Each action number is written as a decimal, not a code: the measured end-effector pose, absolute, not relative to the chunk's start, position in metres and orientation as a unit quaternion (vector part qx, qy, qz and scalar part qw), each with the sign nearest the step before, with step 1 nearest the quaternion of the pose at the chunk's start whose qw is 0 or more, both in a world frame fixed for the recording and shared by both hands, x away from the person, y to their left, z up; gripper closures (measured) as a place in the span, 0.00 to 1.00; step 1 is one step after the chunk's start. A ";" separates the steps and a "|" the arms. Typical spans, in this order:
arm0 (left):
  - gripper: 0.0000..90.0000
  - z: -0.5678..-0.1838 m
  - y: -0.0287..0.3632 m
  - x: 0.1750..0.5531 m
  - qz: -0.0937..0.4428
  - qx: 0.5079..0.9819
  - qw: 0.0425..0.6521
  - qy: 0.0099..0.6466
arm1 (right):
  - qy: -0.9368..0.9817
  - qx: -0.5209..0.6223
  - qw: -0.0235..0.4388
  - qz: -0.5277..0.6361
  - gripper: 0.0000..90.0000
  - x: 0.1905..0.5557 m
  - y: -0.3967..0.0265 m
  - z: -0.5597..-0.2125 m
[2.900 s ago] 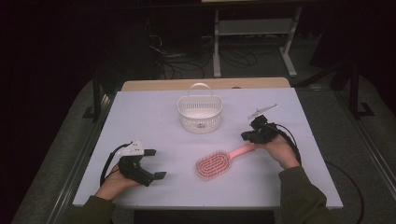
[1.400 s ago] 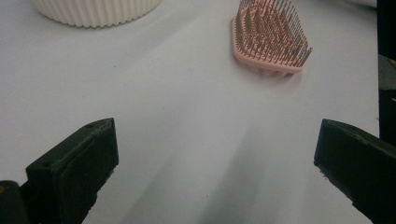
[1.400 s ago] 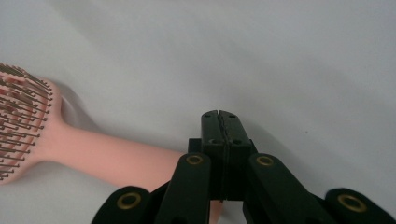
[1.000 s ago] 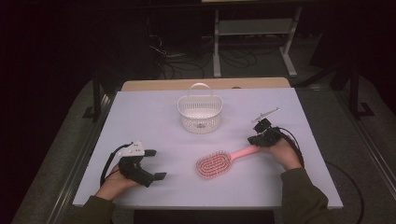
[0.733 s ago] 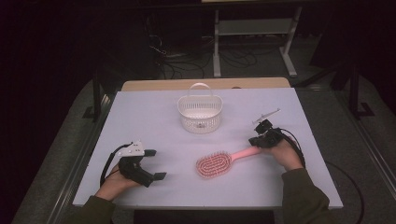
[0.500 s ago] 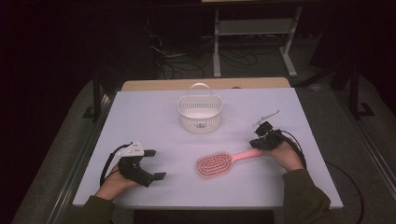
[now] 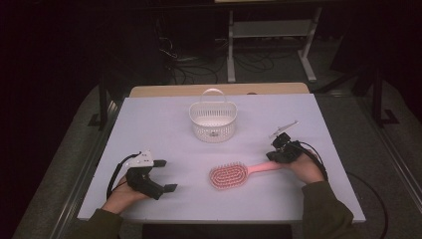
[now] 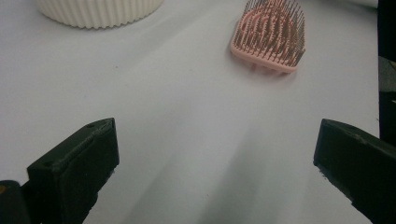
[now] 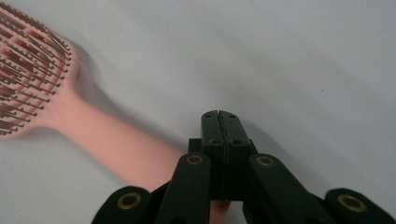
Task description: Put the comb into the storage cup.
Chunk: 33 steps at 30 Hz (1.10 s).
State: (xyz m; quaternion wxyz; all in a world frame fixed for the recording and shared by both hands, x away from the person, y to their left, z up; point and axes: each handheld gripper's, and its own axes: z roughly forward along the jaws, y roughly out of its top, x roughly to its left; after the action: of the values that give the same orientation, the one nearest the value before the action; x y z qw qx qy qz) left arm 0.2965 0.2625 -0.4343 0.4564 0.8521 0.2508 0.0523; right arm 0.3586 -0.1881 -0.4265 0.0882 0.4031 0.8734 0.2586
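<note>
Brush (image 7: 229, 175): it lies flat, bristles up, near the front edge of the desk (image 7: 164, 124), a little right of the middle.
Long axis: I see it running almost along the front edge, head toward the middle, handle (image 7: 261, 167) pointing to the right edge and slightly away from the front.
Right gripper (image 7: 276, 154): I have it at the very end of the handle; in the right gripper view the jaws are pressed together, and the pink handle (image 9: 126, 149) passes just beside and under them on their left, not between the tips. Whether the handle end is caught lower down by the linkage I cannot tell.
Left gripper (image 7: 164, 175): jaws spread wide with nothing between them, resting near the front left corner of the desk.
Direction from left jaws: the brush head (image 8: 268, 35) lies ahead and off to their right, well apart.
Nearer hand: the right one by far; I judge any move of the brush goes through it.
Basket (image 7: 213, 118): it stands toward the back edge, beyond the brush head, apart from both grippers.
Next move, my guess: I need the handle properly between the right jaws before lifting toward the basket.
</note>
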 end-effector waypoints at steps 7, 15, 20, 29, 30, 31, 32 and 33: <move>0.00 -0.434 0.262 0.296 0.051 0.850 0.460 0.251 | 0.872 0.402 0.085 0.264 0.99 0.351 -0.197 -0.427; 0.00 -0.435 0.262 0.296 0.052 0.850 0.457 0.255 | 0.873 0.397 0.083 0.271 0.99 0.343 -0.205 -0.427; 0.00 -0.435 0.263 0.296 0.051 0.850 0.458 0.255 | 0.877 0.393 0.084 0.264 0.99 0.336 -0.206 -0.427; 0.00 -0.436 0.264 0.296 0.051 0.850 0.458 0.256 | 0.879 0.388 0.082 0.263 0.99 0.329 -0.208 -0.428; 0.00 -0.436 0.264 0.296 0.051 0.850 0.457 0.256 | 0.880 0.386 0.080 0.263 0.99 0.328 -0.208 -0.427; 0.00 -0.436 0.264 0.296 0.051 0.850 0.457 0.256 | 0.880 0.386 0.080 0.263 0.99 0.327 -0.208 -0.428; 0.00 -0.436 0.264 0.297 0.051 0.850 0.457 0.256 | 0.880 0.386 0.080 0.263 0.99 0.327 -0.208 -0.428; 0.00 -0.436 0.264 0.296 0.051 0.850 0.457 0.256 | 0.881 0.385 0.080 0.264 0.99 0.326 -0.209 -0.428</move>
State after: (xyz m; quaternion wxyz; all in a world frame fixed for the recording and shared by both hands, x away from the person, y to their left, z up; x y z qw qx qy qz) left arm 0.2965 0.2635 -0.4359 0.4566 0.8504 0.2562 0.0509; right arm 0.3259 -0.2087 -0.4276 0.0796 0.3852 0.8808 0.2637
